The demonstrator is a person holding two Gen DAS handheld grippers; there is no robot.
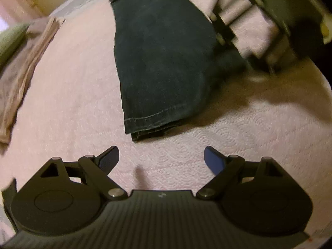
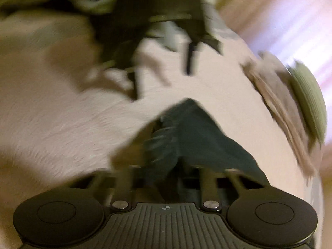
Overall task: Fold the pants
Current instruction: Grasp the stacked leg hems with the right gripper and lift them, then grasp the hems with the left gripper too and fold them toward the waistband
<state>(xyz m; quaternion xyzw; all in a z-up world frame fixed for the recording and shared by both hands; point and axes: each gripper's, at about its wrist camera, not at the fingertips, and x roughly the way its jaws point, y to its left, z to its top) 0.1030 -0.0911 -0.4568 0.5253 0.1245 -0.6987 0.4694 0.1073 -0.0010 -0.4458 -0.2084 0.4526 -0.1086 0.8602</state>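
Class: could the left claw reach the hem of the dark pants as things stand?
Probably yes: the left claw is open, and only bare bedspread lies between it and the hem.

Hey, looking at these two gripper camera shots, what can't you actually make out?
- Right wrist view: the right gripper fingertips, buried under bunched pants and motion blur.
- Right wrist view: the dark pile at the top, too smeared to identify.
- Left wrist view: the pants' far end, cut off by the top edge.
- Left wrist view: the right gripper, blurred; its grip can't be judged.
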